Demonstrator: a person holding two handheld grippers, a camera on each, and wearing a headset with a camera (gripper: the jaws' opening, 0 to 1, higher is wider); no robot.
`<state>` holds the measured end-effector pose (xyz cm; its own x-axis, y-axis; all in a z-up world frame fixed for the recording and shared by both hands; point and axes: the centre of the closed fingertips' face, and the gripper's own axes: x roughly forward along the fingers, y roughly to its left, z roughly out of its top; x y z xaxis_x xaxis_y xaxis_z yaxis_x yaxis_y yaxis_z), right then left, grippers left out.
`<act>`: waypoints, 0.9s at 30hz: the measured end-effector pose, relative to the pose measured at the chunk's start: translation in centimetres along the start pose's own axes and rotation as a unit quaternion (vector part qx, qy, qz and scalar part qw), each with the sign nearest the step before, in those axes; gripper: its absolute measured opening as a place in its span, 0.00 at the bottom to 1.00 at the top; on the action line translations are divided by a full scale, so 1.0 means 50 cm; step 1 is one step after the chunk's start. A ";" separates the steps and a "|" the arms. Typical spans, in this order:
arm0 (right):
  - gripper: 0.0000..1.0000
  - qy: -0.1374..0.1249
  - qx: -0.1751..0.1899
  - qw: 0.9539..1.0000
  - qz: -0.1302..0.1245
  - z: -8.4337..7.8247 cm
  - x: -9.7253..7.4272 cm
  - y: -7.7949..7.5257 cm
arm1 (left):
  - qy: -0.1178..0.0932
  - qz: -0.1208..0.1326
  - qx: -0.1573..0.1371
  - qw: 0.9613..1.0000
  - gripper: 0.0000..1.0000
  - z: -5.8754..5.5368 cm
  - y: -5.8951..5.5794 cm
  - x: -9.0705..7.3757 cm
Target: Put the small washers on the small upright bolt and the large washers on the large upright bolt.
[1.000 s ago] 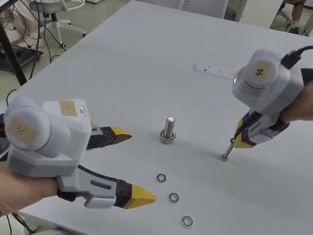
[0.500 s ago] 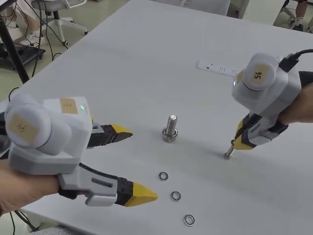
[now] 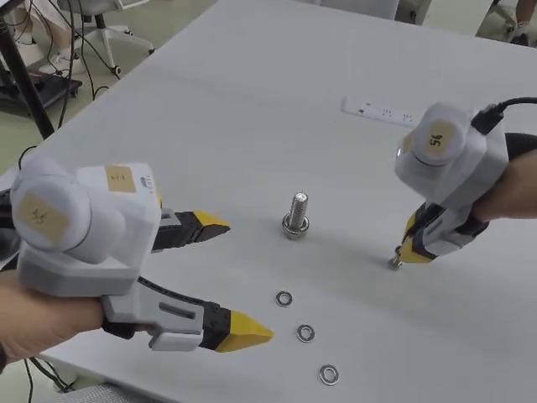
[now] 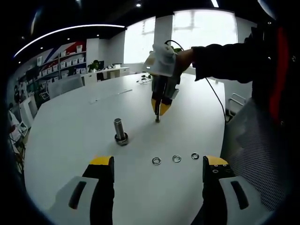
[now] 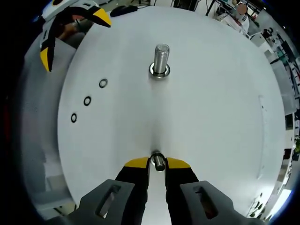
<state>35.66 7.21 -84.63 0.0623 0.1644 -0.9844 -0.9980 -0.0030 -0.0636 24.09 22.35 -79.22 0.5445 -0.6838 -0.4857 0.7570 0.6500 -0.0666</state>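
A large upright bolt point(image 3: 295, 217) point(image 4: 120, 131) point(image 5: 160, 61) stands mid-table with a ring at its base. My right gripper point(image 3: 409, 250) point(image 5: 158, 163) is shut on the small bolt point(image 3: 394, 262) point(image 5: 158, 161), whose lower end rests on the table to the right of the large one. Three small washers point(image 3: 284, 298) point(image 3: 305, 333) point(image 3: 328, 374) lie in a slanted row near the front edge. They appear as washers point(image 4: 176, 158) in the left gripper view and washers point(image 5: 87, 101) in the right one. My left gripper point(image 3: 243, 281) point(image 4: 158, 164) hovers open, left of the washers.
A white power strip point(image 3: 377, 112) lies at the far right of the white table point(image 3: 210, 126). An office chair point(image 3: 92, 13) and cables stand on the floor beyond the table's left edge. The right gripper point(image 4: 160, 107) is seen across the table in the left gripper view.
The head camera has shifted slightly. My right gripper has sunk a little towards the table with the small bolt. The left gripper and washers stay put.
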 end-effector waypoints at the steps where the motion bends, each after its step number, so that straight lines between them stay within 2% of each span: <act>1: 0.13 0.000 0.000 1.000 0.001 -0.001 0.004 0.001 | 0.001 0.000 0.000 1.000 0.77 0.000 0.000 0.000; 19: 0.13 0.004 0.001 1.000 0.014 -0.007 0.039 0.006 | 0.006 0.000 -0.002 1.000 0.77 -0.004 0.002 0.001; 27: 0.13 -0.001 0.001 1.000 0.016 0.002 0.039 0.007 | 0.007 -0.002 -0.002 1.000 0.77 -0.005 0.002 0.003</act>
<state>35.43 7.60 -86.56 0.0297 0.1669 -0.9855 -0.9995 -0.0066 -0.0313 24.18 22.40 -79.50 0.5367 -0.6816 -0.4974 0.7576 0.6488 -0.0715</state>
